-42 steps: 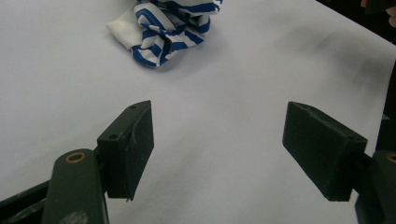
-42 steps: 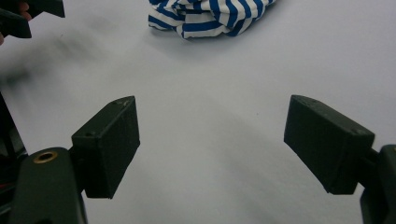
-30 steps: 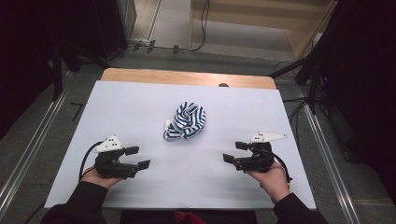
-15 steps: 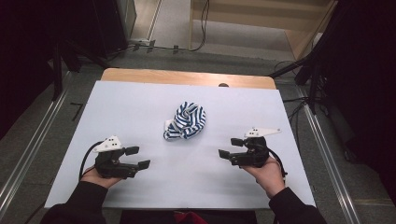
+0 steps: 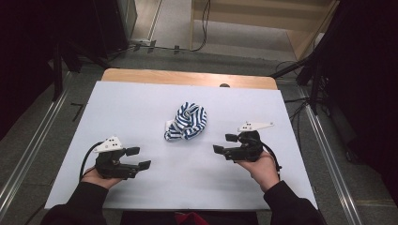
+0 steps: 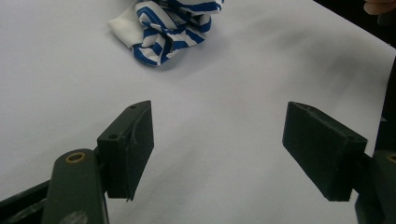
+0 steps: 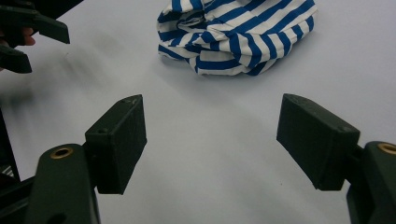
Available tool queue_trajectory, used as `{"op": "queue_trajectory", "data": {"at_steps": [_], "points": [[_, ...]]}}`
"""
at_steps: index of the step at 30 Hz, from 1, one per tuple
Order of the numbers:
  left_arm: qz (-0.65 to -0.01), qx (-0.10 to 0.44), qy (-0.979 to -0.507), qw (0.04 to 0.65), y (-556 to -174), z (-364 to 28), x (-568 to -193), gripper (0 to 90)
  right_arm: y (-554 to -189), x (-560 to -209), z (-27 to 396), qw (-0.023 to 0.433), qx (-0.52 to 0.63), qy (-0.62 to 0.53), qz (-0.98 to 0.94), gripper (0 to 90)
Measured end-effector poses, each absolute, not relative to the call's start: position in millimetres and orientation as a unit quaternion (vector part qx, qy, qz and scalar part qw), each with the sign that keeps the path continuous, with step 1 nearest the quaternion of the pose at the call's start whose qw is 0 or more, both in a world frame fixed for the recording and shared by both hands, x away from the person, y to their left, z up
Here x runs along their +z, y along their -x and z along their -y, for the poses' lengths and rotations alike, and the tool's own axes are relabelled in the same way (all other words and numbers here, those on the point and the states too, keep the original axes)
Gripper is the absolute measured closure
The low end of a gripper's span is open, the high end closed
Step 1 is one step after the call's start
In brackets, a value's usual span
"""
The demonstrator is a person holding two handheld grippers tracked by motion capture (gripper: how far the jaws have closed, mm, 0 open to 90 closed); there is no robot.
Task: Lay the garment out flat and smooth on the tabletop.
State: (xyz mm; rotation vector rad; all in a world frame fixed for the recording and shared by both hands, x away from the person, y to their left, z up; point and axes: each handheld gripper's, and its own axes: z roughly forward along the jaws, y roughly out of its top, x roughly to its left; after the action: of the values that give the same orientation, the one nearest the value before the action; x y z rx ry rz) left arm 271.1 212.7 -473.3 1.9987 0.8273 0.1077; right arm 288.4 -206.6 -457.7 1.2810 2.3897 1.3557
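Writing: I can read no brand or label; on the grey plate of my right gripper there are some small dark marks, perhaps letters, but too small to tell.
Cloth: the blue and white striped cloth [image 5: 187,122] lies crumpled in a heap near the middle of the white table [image 5: 141,103], with one plain white corner toward my left side.
Left gripper: my left gripper [image 5: 138,158] is low over the near left part of the table, well apart from the cloth; its jaws are spread wide with only bare table between them.
Right gripper: my right gripper [image 5: 223,144] is on the near right, pointing toward the cloth and near it, not touching; its jaws are released and nothing is between the pads [image 7: 121,140].
Around: a wooden strip [image 5: 187,78] runs along the far edge of the table, and the grey floor with cables is behind it.
In the way: nothing lies between my jaws and the cloth.
Change: compared with a second ago, my right hand has come closer to the cloth, the jaws are slightly narrower, my left hand kept its place, and the cloth did not move.
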Motion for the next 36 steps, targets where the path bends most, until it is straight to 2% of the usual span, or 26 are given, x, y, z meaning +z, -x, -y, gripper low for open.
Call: {"op": "queue_trajectory", "data": {"at_steps": [22,36], "points": [[-0.341,0.043,-0.814,0.469,-271.4,-213.0,-473.4,25.6,-311.3,-445.4,190.7,0.052,0.453,-0.414,-0.788,26.3],[-0.340,0.042,-0.814,0.468,-271.1,-212.4,-473.3,25.6,-329.4,-435.1,166.1,0.055,0.444,-0.398,-0.801,29.7]]}}
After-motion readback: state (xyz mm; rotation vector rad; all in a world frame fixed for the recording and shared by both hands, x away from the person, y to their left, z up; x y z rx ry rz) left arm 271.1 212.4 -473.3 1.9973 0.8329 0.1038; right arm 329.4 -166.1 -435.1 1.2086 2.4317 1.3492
